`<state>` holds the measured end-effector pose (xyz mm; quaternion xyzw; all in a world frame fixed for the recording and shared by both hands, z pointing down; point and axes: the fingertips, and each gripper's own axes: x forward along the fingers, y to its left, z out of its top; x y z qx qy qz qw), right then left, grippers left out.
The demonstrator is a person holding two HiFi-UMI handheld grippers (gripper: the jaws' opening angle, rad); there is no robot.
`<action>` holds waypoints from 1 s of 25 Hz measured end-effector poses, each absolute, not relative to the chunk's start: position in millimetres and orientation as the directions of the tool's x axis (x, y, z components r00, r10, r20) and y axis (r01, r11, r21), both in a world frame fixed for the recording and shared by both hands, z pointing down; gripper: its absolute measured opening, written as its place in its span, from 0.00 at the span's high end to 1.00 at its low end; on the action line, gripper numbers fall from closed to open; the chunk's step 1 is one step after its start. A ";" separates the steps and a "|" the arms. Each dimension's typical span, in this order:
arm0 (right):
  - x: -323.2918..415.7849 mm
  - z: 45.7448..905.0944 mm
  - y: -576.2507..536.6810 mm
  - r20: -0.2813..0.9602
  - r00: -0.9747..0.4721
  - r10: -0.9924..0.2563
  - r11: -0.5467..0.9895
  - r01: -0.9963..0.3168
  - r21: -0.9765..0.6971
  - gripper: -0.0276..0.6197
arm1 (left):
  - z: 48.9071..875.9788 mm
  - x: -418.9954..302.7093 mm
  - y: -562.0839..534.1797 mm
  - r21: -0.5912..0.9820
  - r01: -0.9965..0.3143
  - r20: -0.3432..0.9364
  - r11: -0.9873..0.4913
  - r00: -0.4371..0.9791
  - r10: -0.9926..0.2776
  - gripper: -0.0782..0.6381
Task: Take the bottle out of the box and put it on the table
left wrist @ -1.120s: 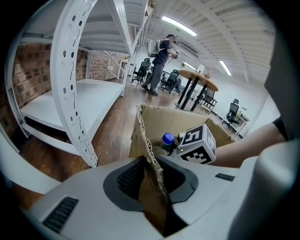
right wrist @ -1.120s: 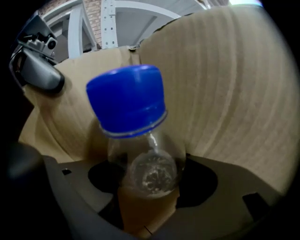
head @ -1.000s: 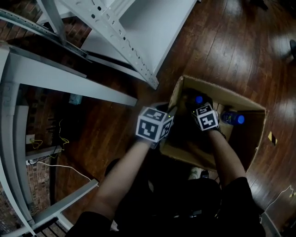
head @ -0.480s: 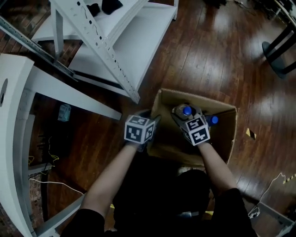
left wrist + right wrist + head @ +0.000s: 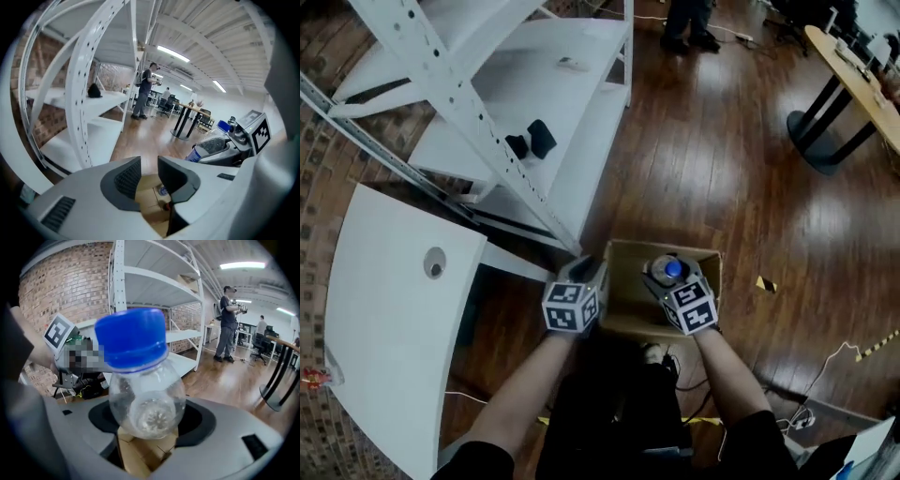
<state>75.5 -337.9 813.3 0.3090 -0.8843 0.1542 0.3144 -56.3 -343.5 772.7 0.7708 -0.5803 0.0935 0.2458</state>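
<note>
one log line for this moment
right gripper: shut on bottle, above box | left gripper: empty, jaws closing | table: bottle not yet there

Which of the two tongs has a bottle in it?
The right tongs, gripping the blue-capped bottle; the left tongs are closing with nothing between them.

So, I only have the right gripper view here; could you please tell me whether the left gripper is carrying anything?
Observer: No. The left gripper has nothing between its jaws, which are closing; only the box shows through the gap.
Operator: Thank you. Where is the table?
Observer: In the head view, the white table lies left of the left gripper.
Operator: And is the bottle over it?
Observer: No. The bottle, in the right gripper, shows above the box's open top.
</note>
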 end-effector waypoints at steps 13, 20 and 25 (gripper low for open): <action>90.0 476.6 -238.7 0.568 -0.683 -0.459 0.823 -0.568 -0.018 0.47 | 411.9 -86.0 -241.6 0.189 -0.946 0.182 -0.264 0.298 -0.937 0.89; 60.9 384.2 -236.9 0.512 -0.752 -0.416 0.898 -0.427 0.102 0.47 | 309.2 -126.4 -215.6 0.166 -0.979 0.025 -0.120 0.126 -0.992 0.89; 10.1 346.6 -237.3 0.445 -0.841 -0.306 0.952 -0.271 0.142 0.47 | 282.5 -161.4 -184.8 0.124 -0.992 -0.004 0.036 -0.037 -0.999 0.89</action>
